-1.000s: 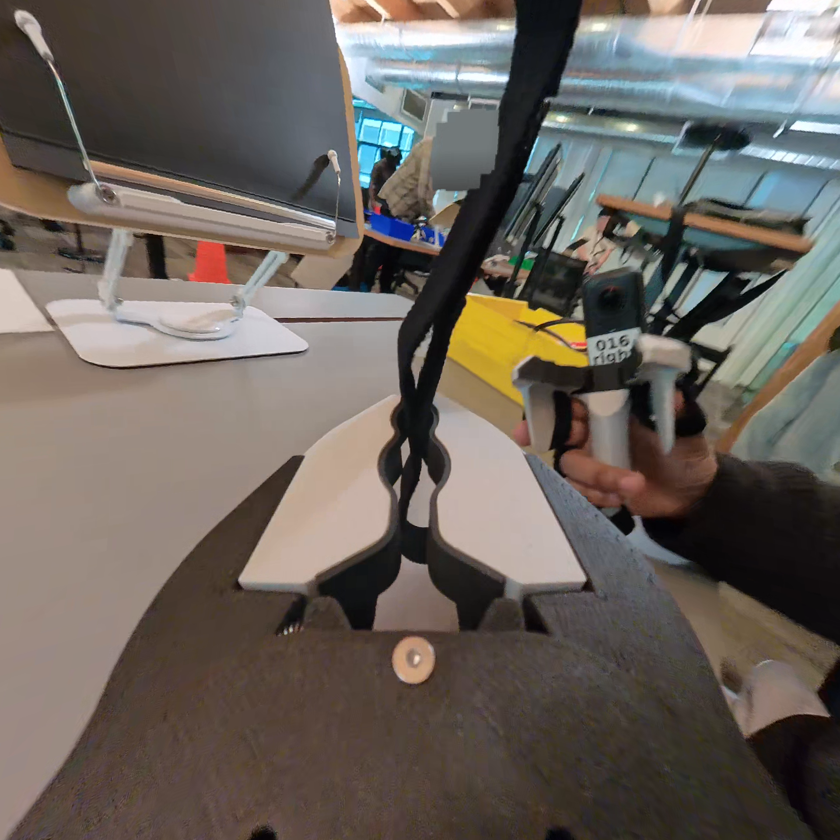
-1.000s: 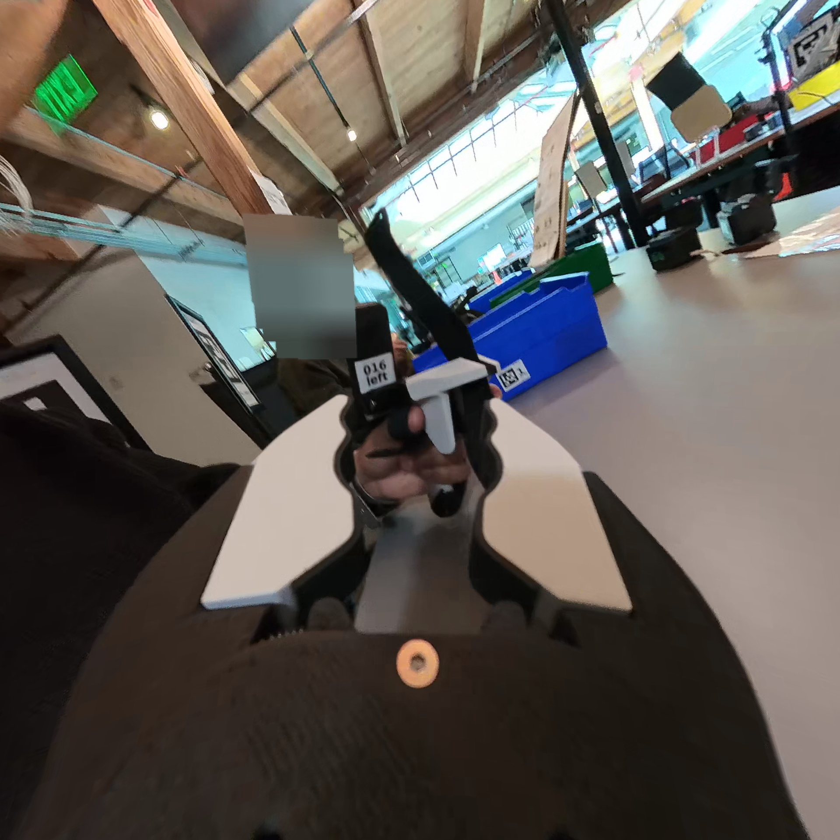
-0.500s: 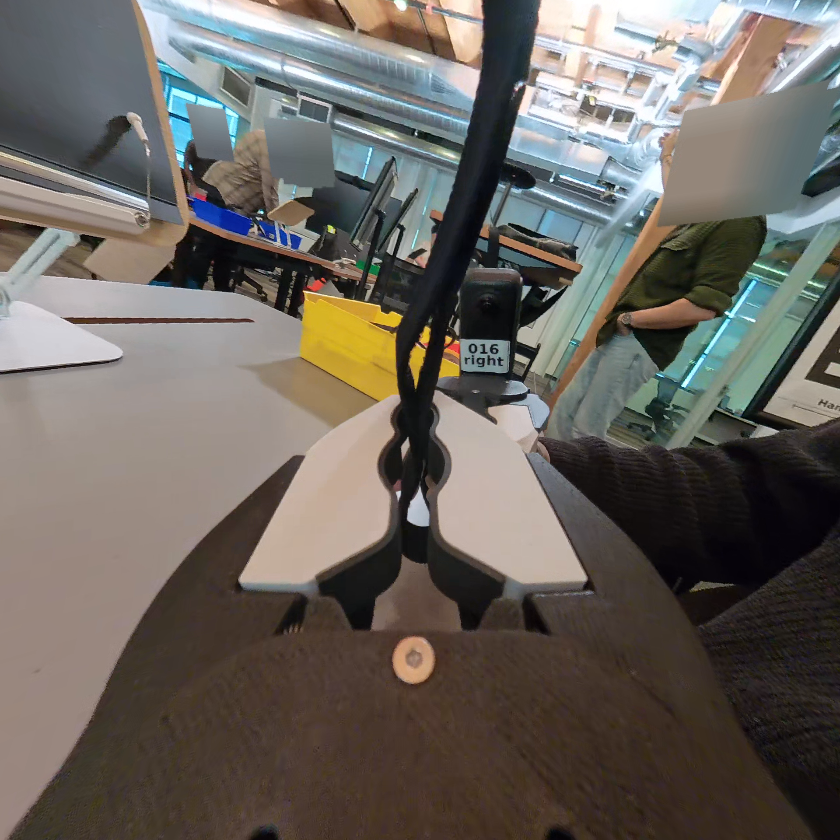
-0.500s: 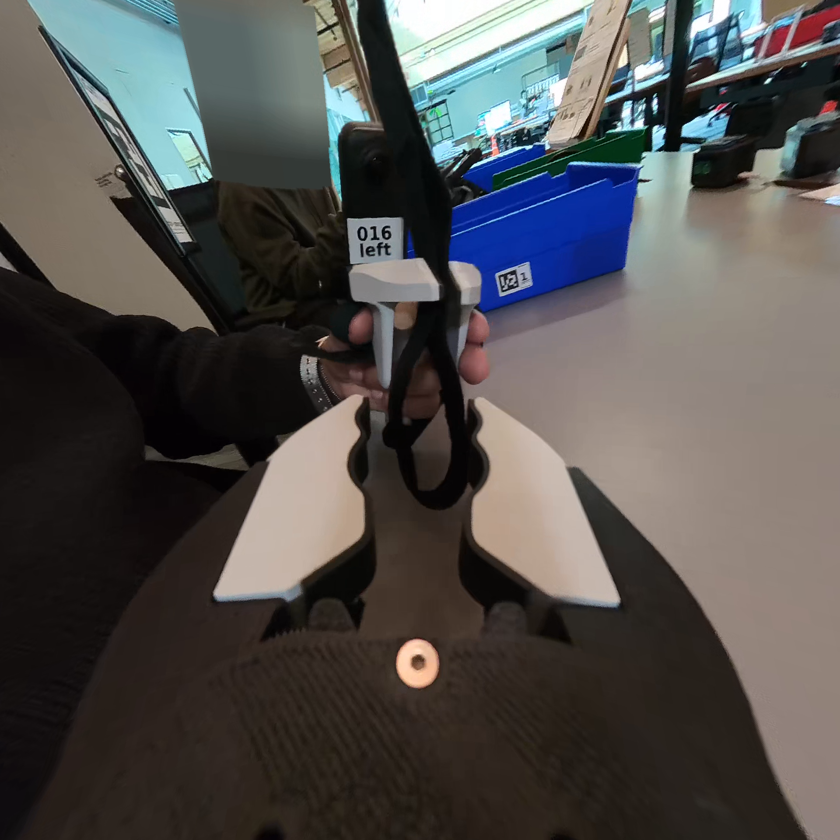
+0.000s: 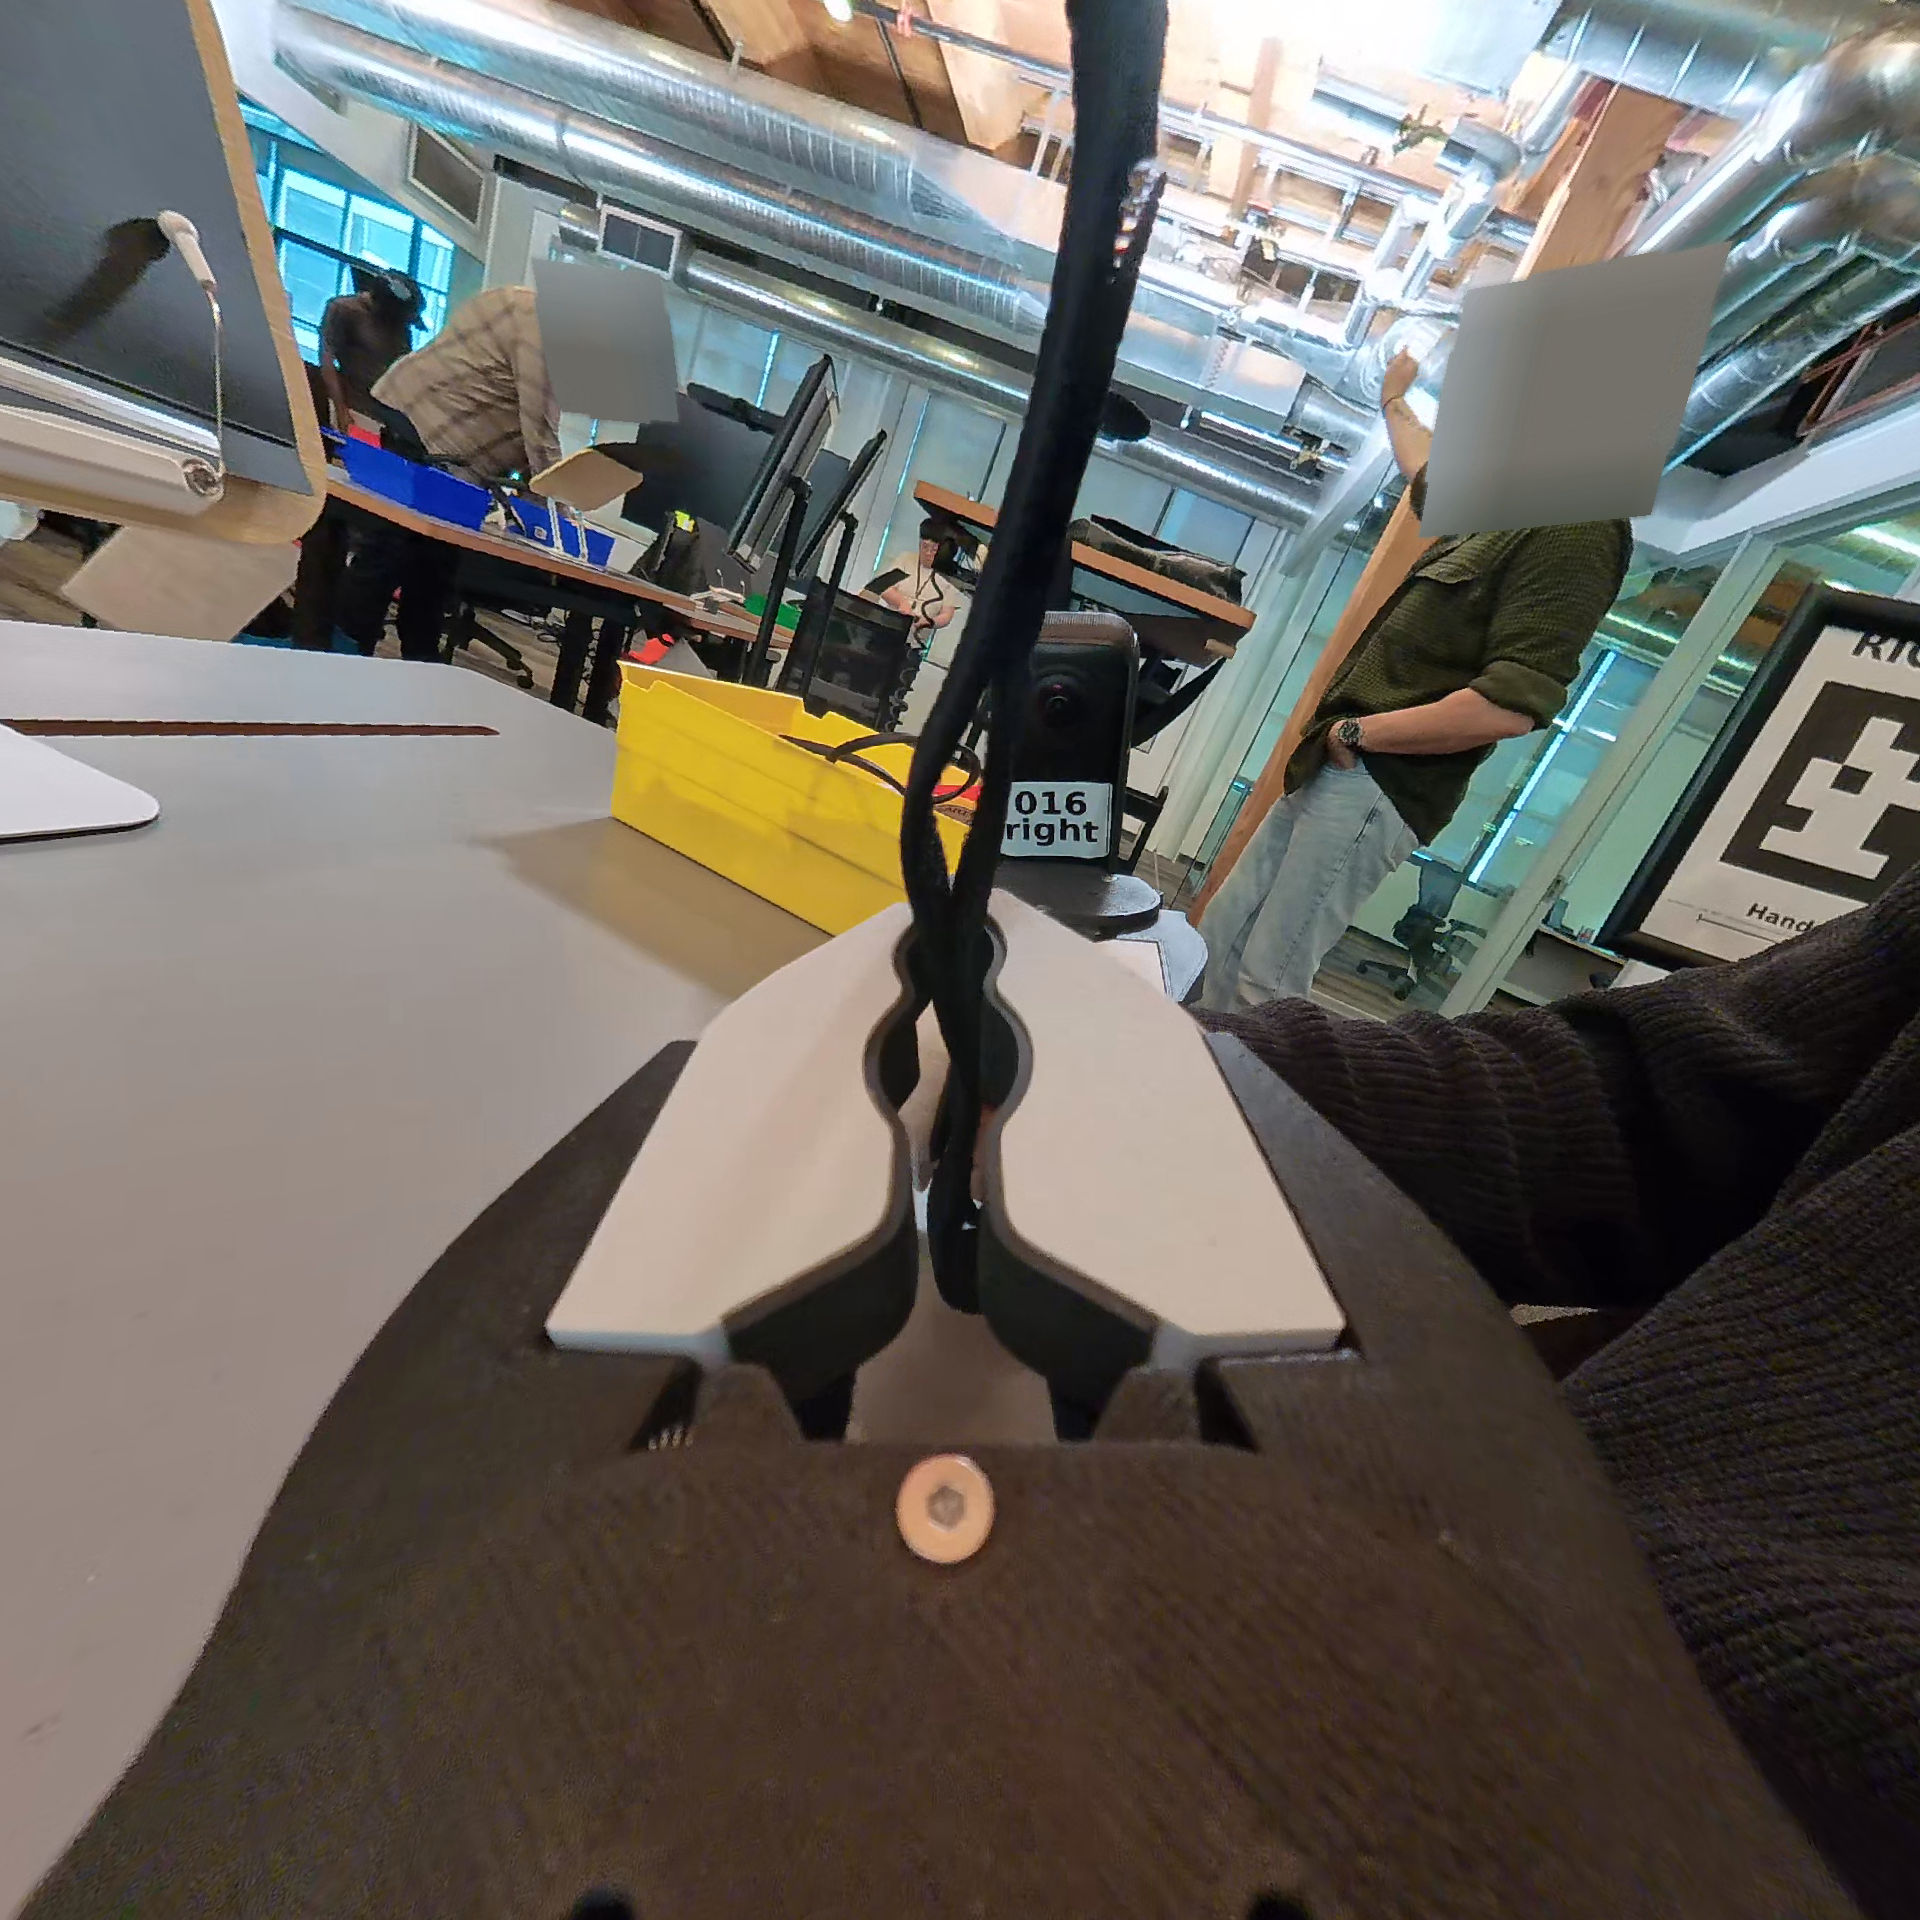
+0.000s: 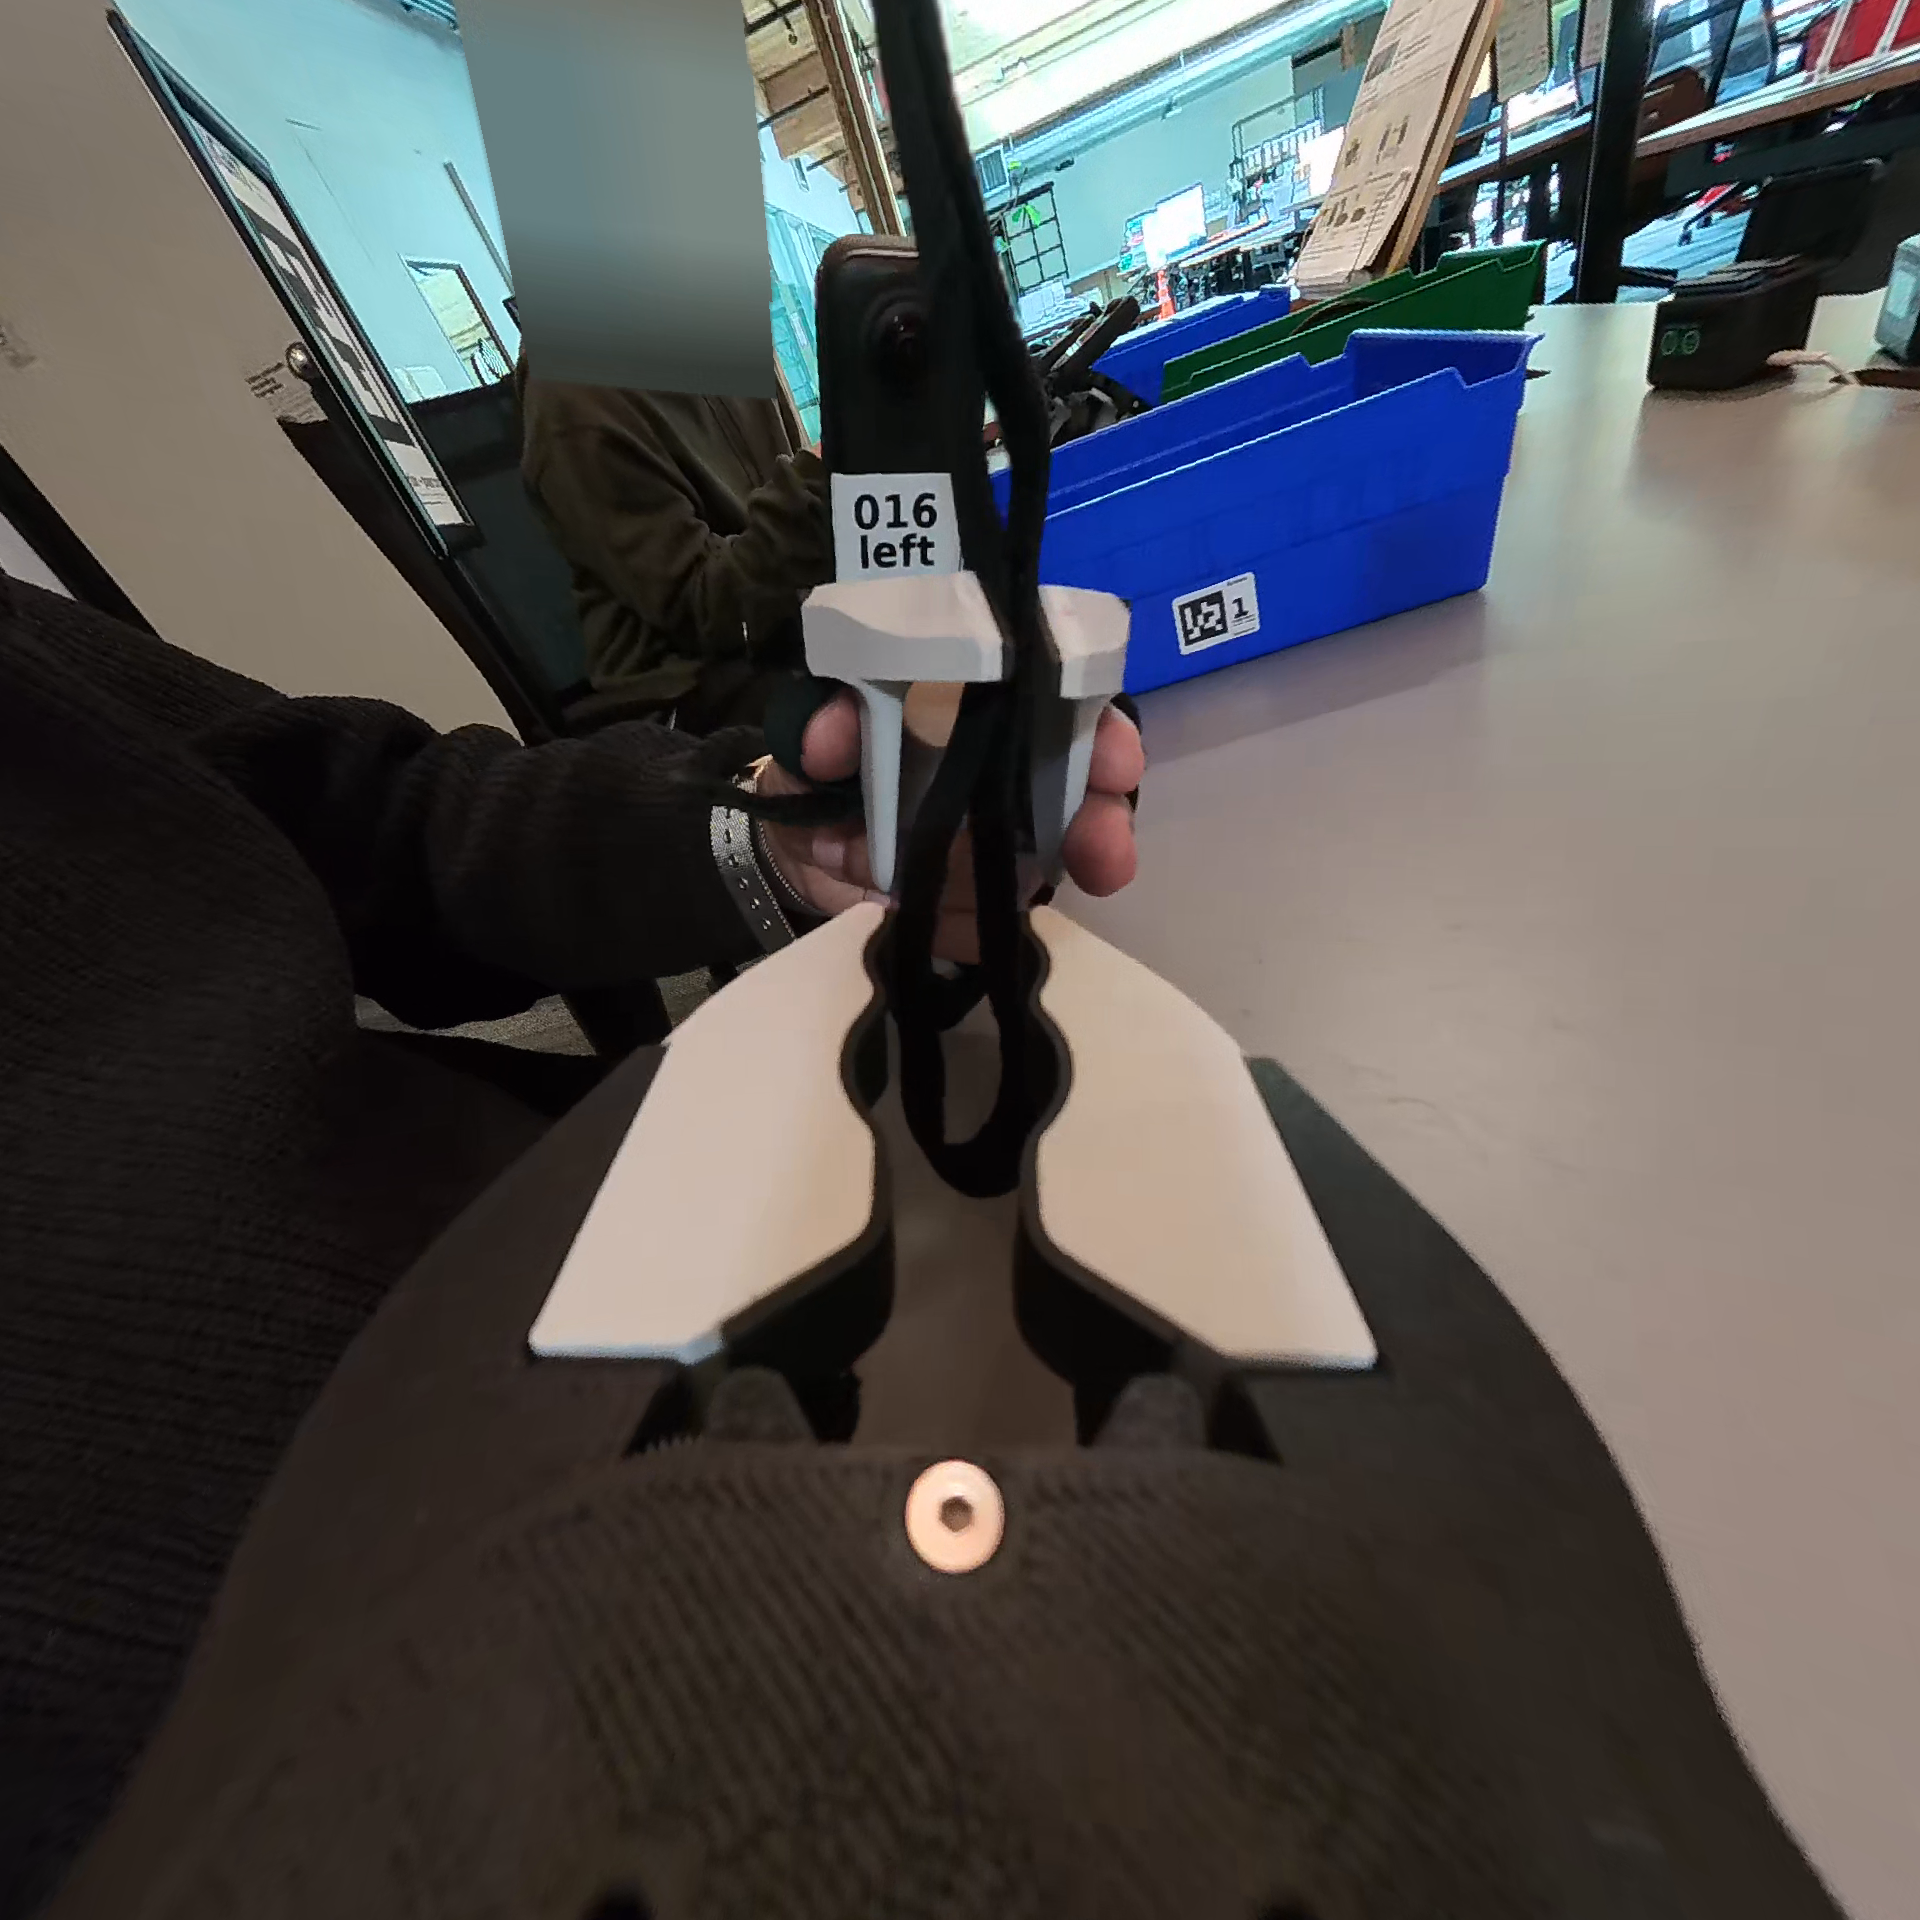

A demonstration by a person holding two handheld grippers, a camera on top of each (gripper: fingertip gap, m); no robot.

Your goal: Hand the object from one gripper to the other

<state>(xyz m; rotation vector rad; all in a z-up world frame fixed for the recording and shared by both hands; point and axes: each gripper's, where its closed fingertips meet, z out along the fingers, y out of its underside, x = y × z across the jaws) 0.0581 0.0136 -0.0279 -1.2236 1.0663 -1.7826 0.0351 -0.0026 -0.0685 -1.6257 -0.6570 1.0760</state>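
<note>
A grey table (image 6: 1558, 935) is filling the right half of the right wrist view and the left side of the left wrist view. A blue bin (image 6: 1299, 499) is sitting on it in the upper right of the right wrist view; a yellow bin (image 5: 748, 790) is lying at centre left of the left wrist view. A person's hand (image 6: 977, 821) is gripping the left gripper (image 6: 961, 644) at the centre of the right wrist view. In its own view, the left gripper (image 5: 951, 935) is clamping a black strap (image 5: 1049, 436), its jaws nearly closed on the doubled bands, which are rising to the top edge. The right gripper (image 6: 956, 925) is standing partly open, jaws either side of the strap's (image 6: 966, 1039) hanging loop; whether they are touching it is unclear. The right gripper (image 5: 1081, 914) is showing just behind the left fingers (image 5: 769, 1122).
</note>
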